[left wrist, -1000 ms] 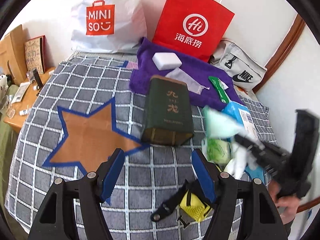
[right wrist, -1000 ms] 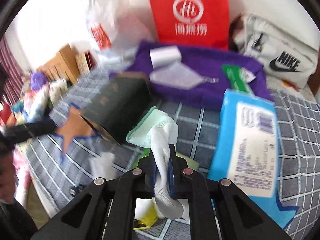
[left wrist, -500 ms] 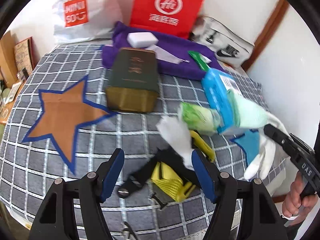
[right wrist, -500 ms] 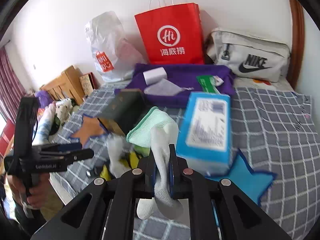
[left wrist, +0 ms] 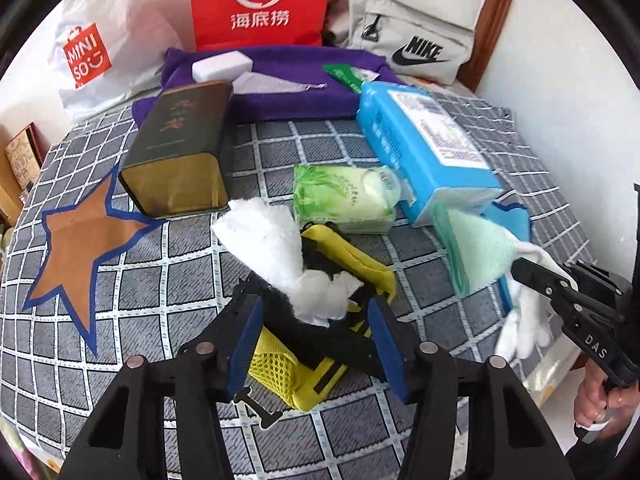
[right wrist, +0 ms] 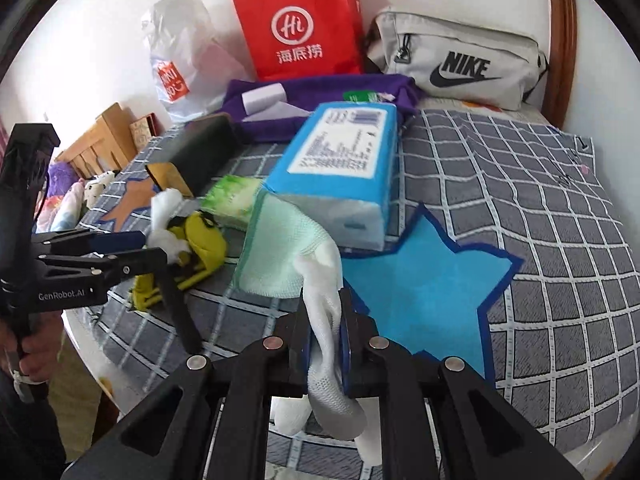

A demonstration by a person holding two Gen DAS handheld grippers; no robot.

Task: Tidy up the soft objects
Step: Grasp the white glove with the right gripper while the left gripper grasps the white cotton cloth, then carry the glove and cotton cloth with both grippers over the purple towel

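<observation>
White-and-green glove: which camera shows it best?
Right wrist view: the glove fills the centre, pinched between the right tongs. Left wrist view shows the same glove only at the right edge, smaller.

The left wrist camera looks steeply down along its fingers (left wrist: 384, 344), close over the bed (left wrist: 140, 300), facing the wall at twelve o'clock. The right wrist camera looks likewise from further right. Both share the red bag (left wrist: 260, 4) (right wrist: 308, 24) and blue pack (left wrist: 424, 148) (right wrist: 340, 160).

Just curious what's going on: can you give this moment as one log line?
left tongs: closing around white cloth | right tongs: easing open, glove between pads | beside blue star
</observation>
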